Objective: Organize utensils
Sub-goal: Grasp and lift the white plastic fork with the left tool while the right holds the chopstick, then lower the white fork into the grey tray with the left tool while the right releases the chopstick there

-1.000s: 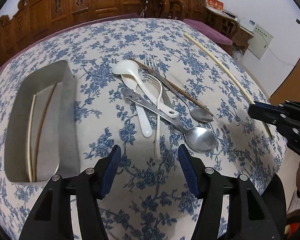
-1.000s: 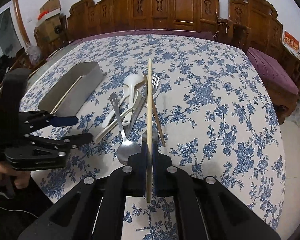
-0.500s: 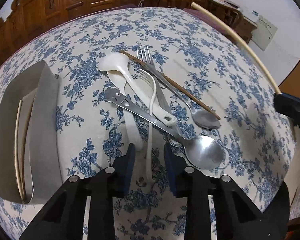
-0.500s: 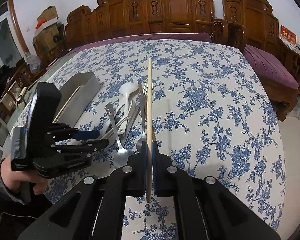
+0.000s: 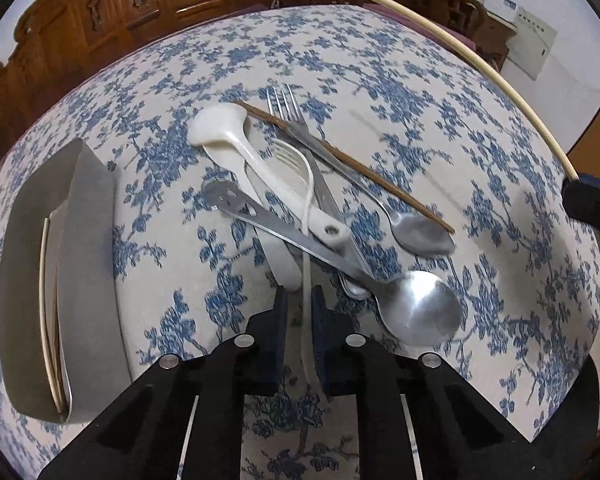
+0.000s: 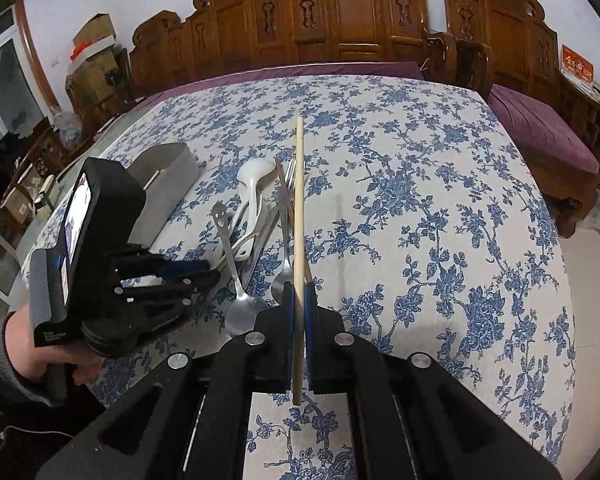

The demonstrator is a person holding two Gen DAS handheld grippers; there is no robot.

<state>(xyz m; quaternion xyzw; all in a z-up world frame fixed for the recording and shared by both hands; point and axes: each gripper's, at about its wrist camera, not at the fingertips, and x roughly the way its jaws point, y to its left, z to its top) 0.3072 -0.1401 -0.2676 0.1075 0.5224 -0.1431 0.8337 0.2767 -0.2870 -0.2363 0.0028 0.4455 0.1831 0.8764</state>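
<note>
In your left wrist view, your left gripper [image 5: 300,312] has its fingers [image 5: 278,312] drawn in close around the thin handle of the white plastic fork [image 5: 306,208], right at the near edge of the utensil pile [image 5: 320,208]. You cannot tell whether the pads actually bite yet; a sliver of gap seems to remain on the left side. Taking the fork by its free tail makes sense, since its tines lie tangled under the white ladle [image 5: 260,164] and across the smiley-handled metal spoon [image 5: 416,312]. The metal tray [image 5: 88,240] sits to the left on the desk [image 5: 480,160], already holding a pale and a dark chopstick along its floor, so that looks like the destination. The brown chopstick [image 5: 340,160] lies diagonally over the metal fork [image 5: 288,108].

In your right wrist view, your right gripper [image 6: 299,312] has its fingers [image 6: 287,320] pressed tight on the pale chopstick [image 6: 299,200], pinched near its rear end so the long shaft points straight ahead, raised above the pile. Held like that, it is ready to slide lengthwise into the tray [image 6: 168,168], which stands beyond your left gripper [image 6: 188,276] at the left. Expect the fork to drag neighbours when lifted.
</note>
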